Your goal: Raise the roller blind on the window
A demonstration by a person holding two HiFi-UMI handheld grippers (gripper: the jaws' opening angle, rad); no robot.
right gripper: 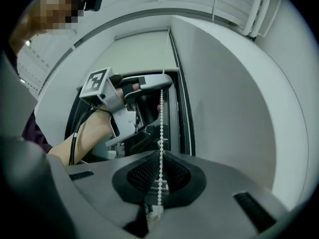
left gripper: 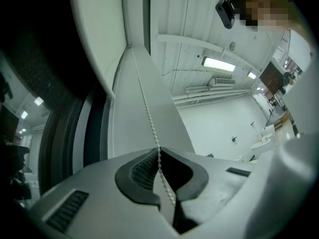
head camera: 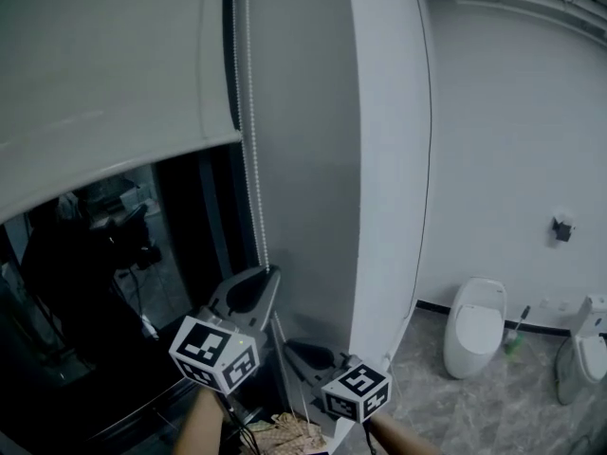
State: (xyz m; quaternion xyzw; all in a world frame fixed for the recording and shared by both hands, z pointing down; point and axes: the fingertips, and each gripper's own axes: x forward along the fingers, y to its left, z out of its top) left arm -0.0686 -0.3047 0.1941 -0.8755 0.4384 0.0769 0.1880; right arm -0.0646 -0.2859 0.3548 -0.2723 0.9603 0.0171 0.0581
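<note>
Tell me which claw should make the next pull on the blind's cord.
Probably left. The left claw is shut on the white beaded cord higher up, with room to pull down; the right claw grips it lower.

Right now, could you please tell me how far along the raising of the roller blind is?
Partly done: the roller blind has its bottom edge partway up, baring dark window glass below. In hand: the left hand-held gripper and, lower down, the right hand-held gripper are both shut on the bead chain. Left: the blind covers the upper window, so more pulls look needed.
</note>
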